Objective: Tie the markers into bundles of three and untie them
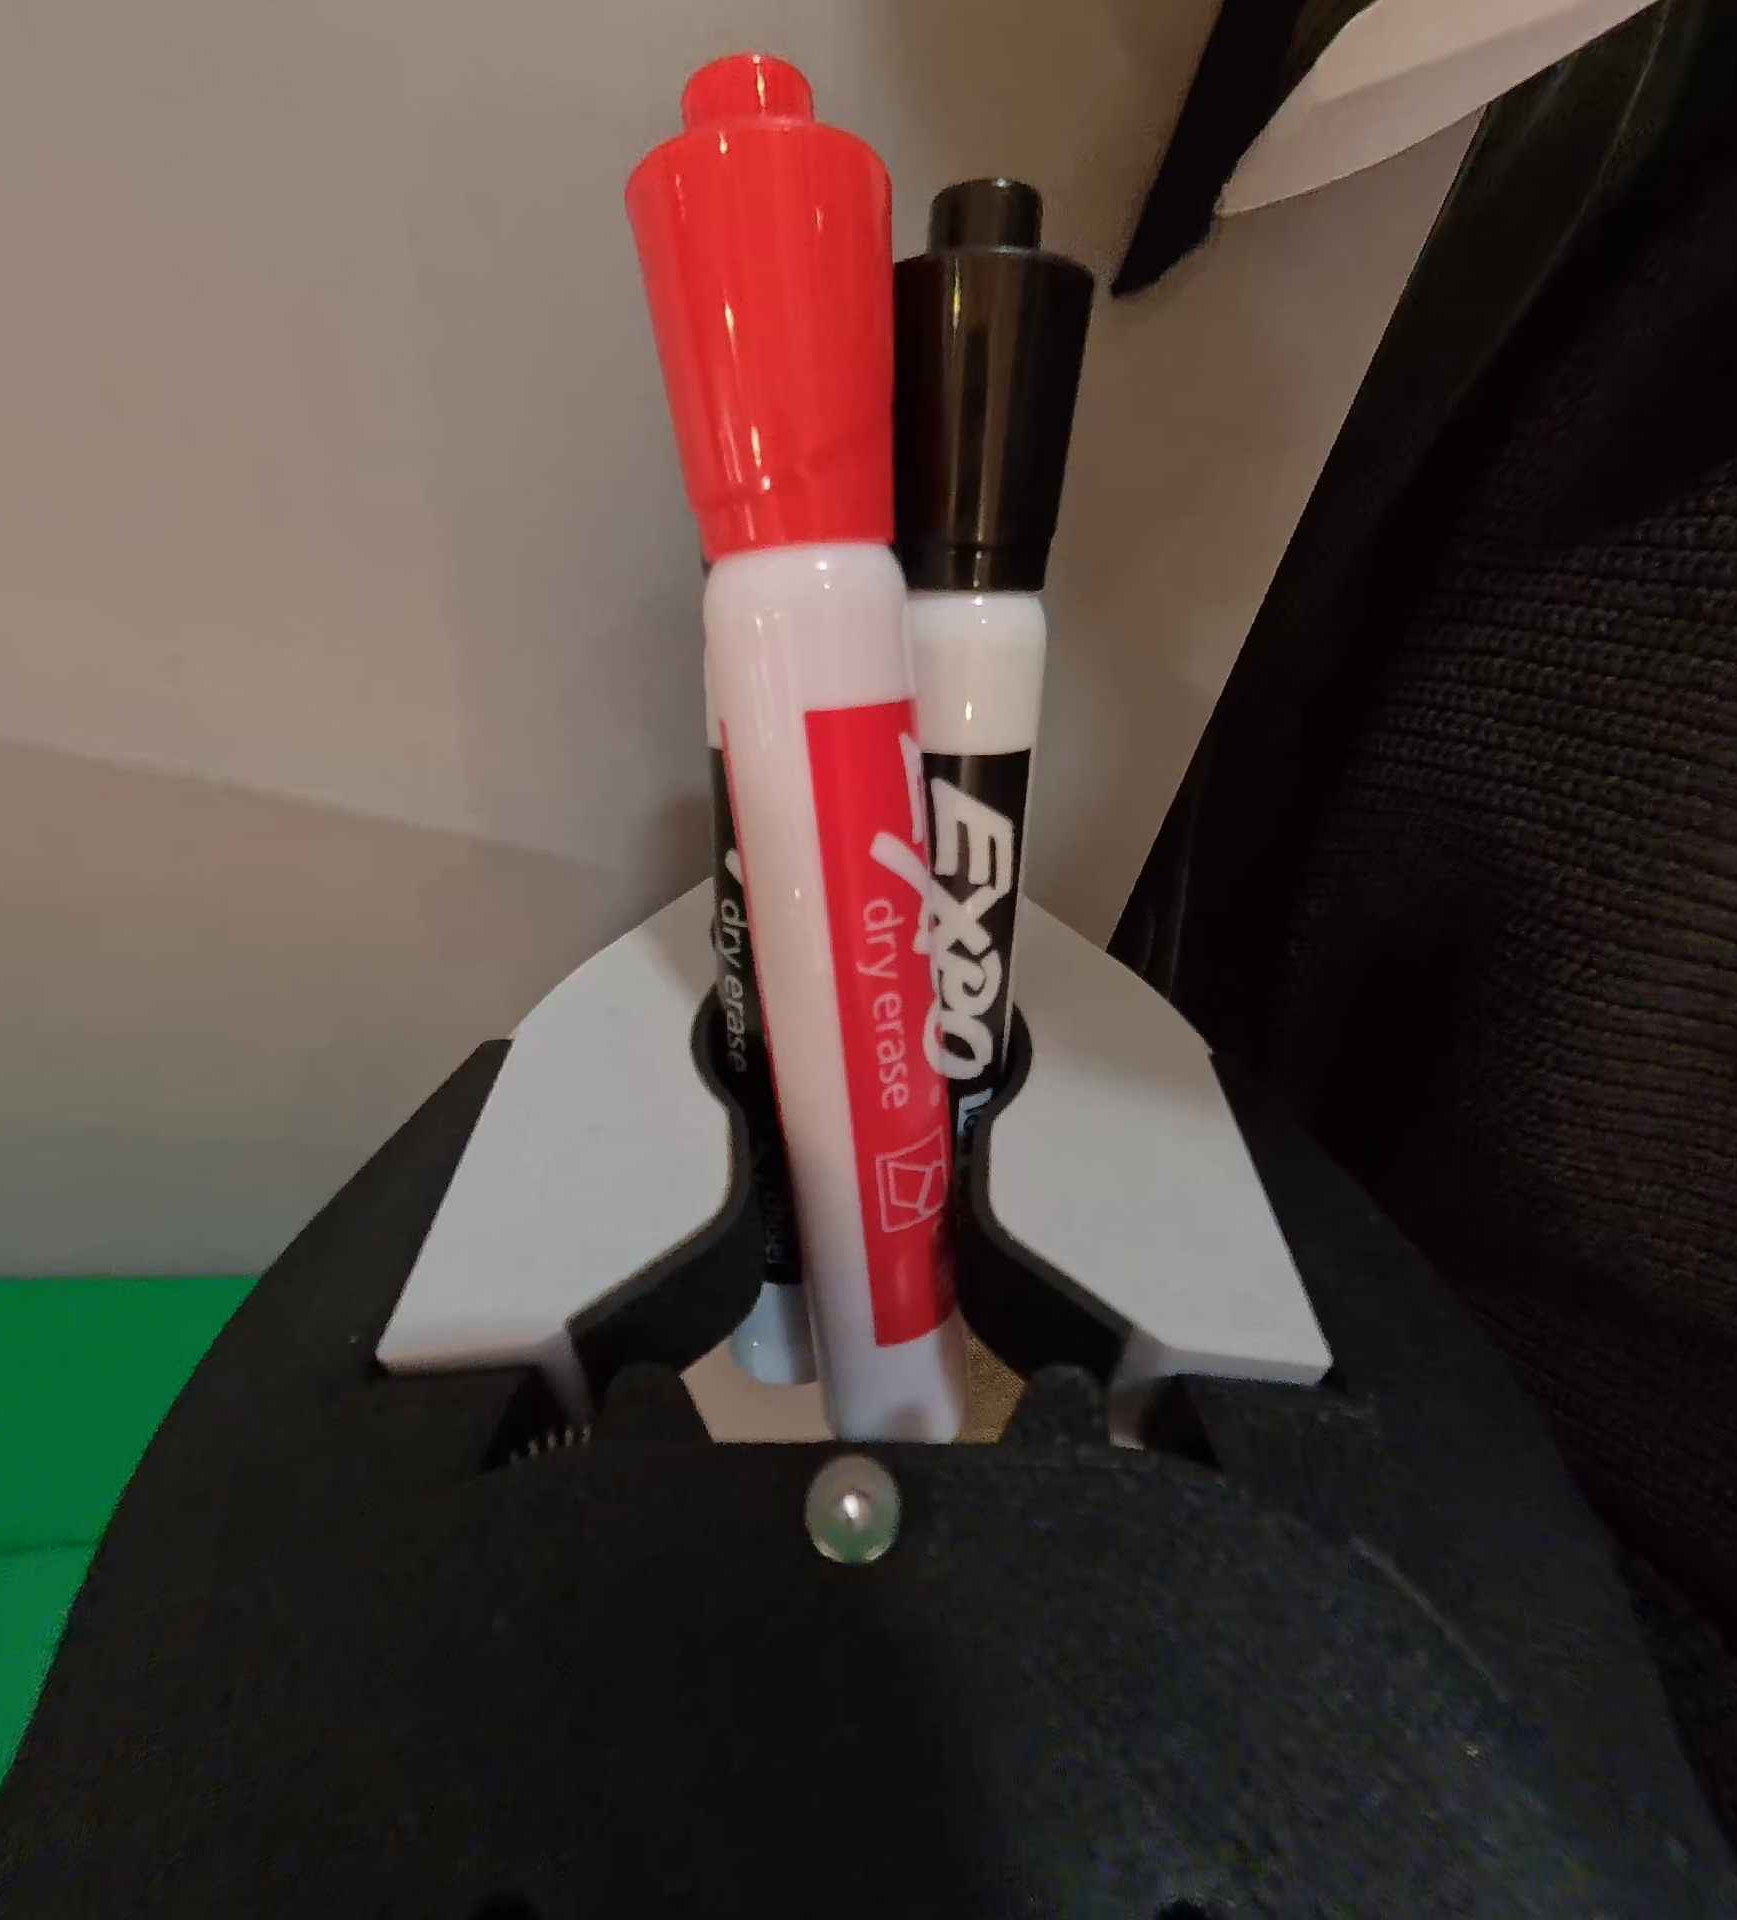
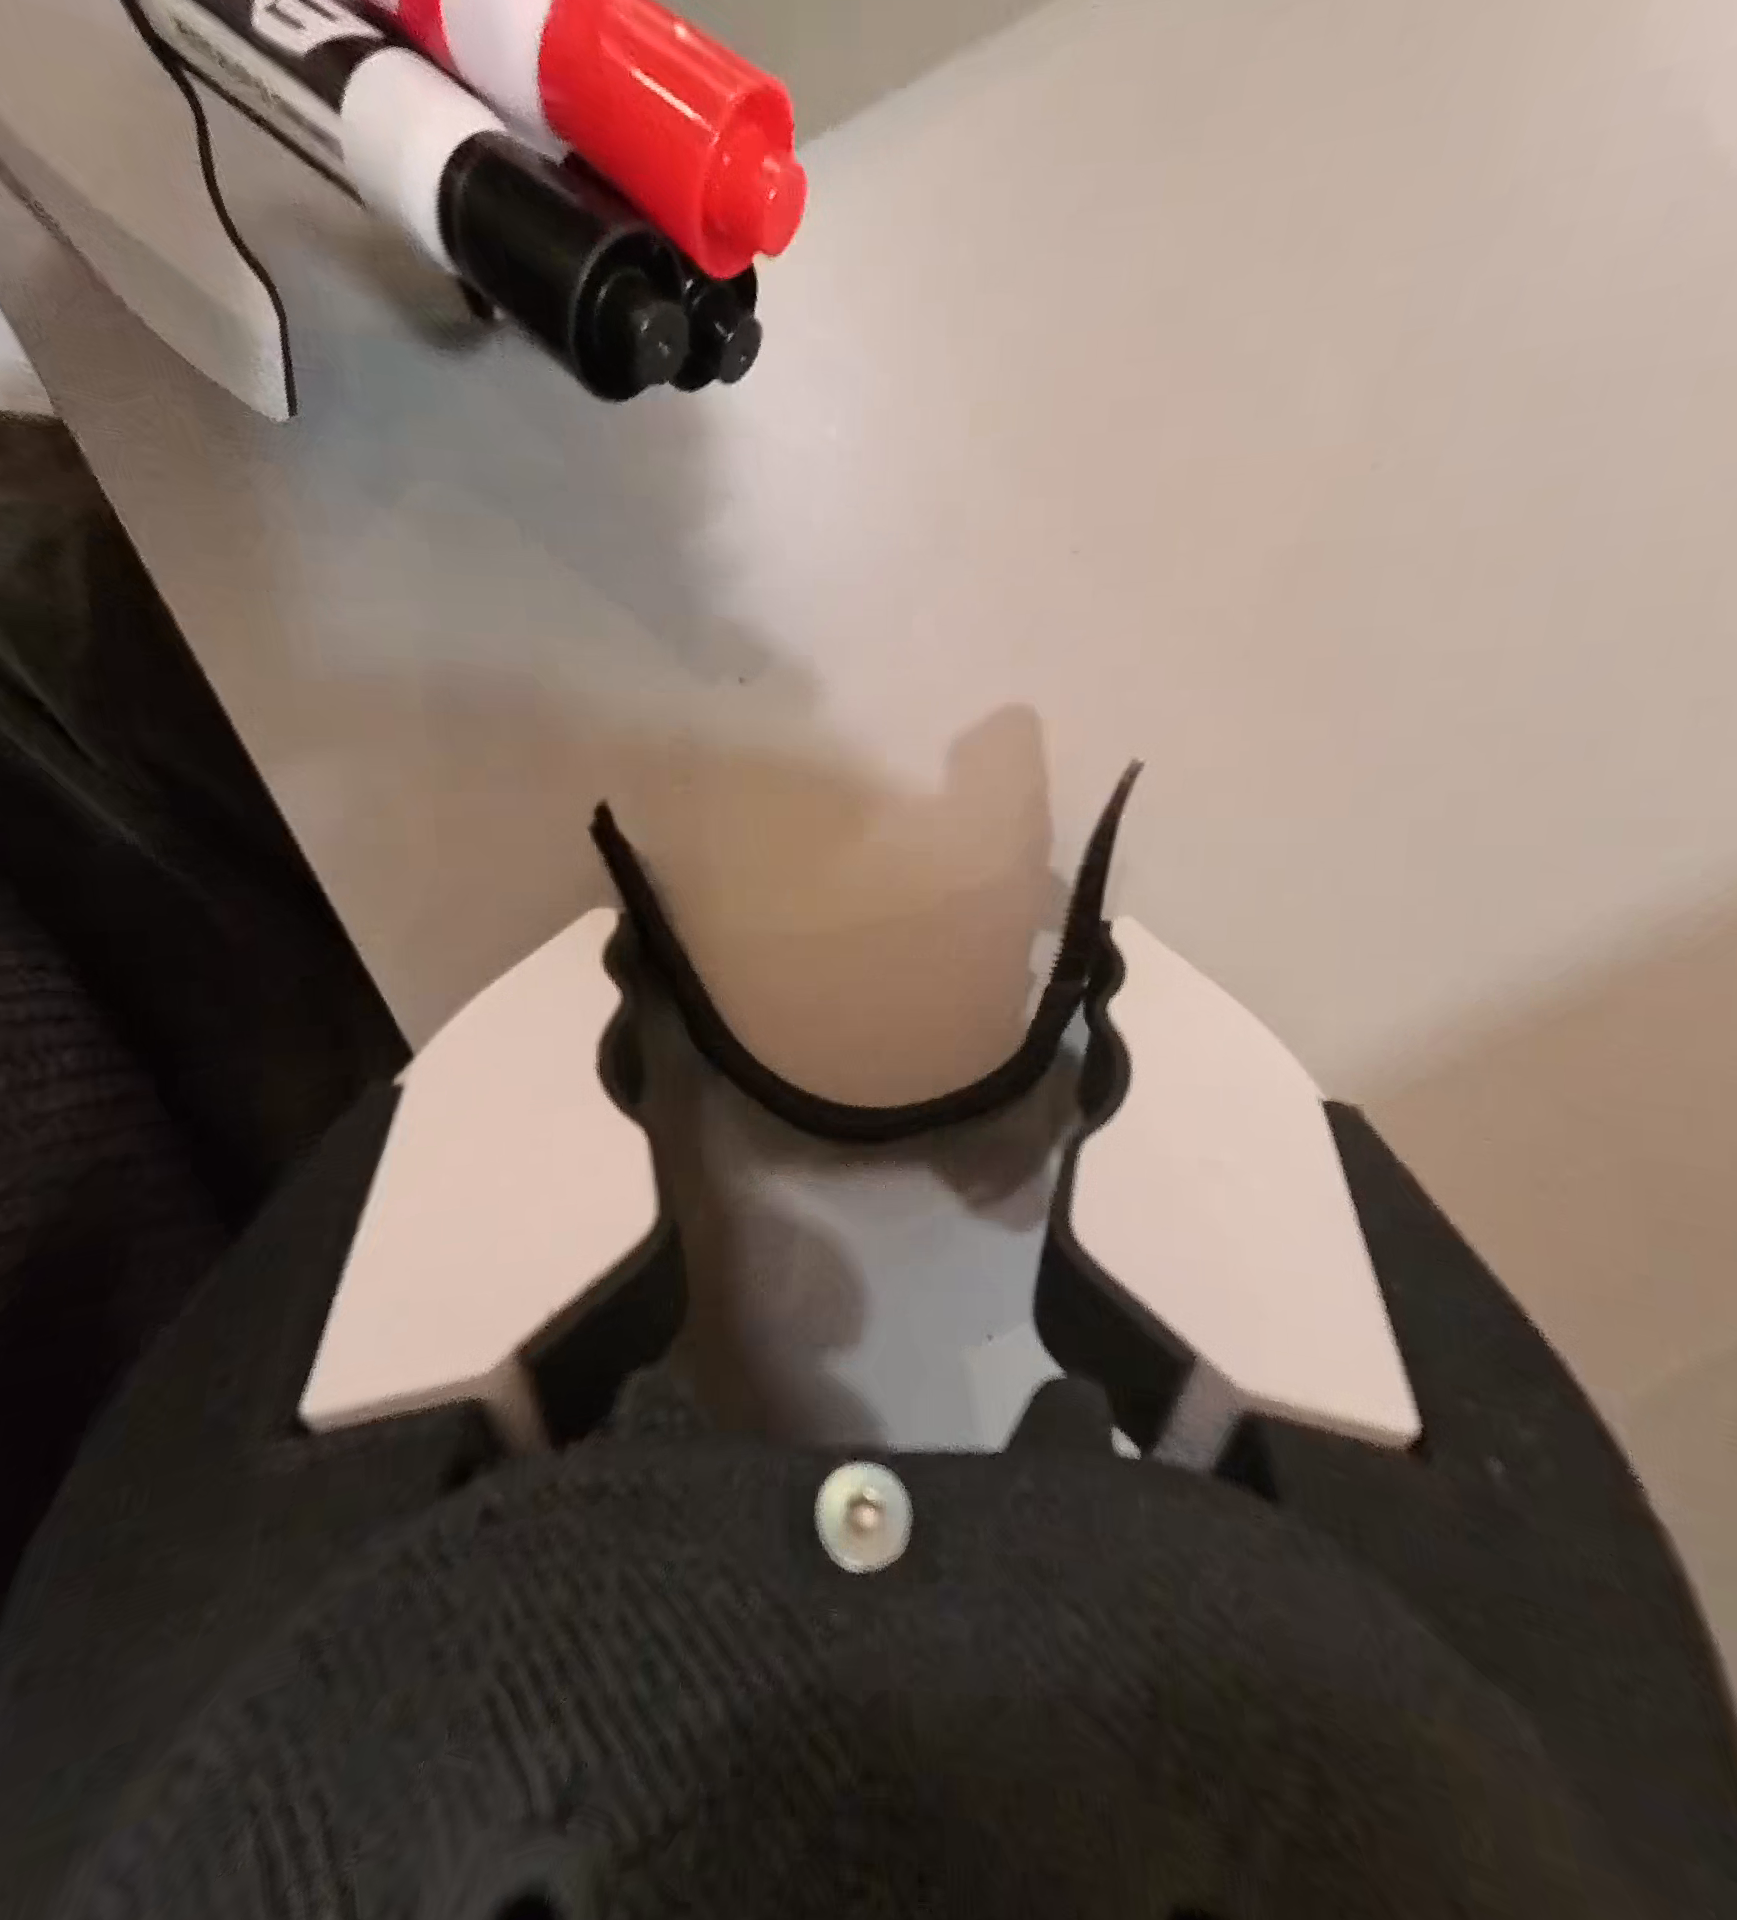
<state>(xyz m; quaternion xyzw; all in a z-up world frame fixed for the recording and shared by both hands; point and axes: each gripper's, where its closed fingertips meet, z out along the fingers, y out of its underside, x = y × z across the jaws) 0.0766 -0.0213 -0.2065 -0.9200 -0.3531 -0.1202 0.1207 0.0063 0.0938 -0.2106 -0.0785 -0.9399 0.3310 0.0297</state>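
Red-capped and 2 black-capped dry-erase markers [image 1: 843, 831] sit bundled and pinched in the left gripper [image 1: 859, 1049], while the right gripper [image 2: 859, 1029], fingers spread, stretches a black elastic band [image 2: 874, 1117] nearby.

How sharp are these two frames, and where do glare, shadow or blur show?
Left wrist view: the red marker and black marker in the left gripper are sharp, with glare streaks on the red cap; the green surface is soft. Right wrist view: slightly blurred overall, the black elastic band across the right gripper smeared, grey shadows on the pale surface.
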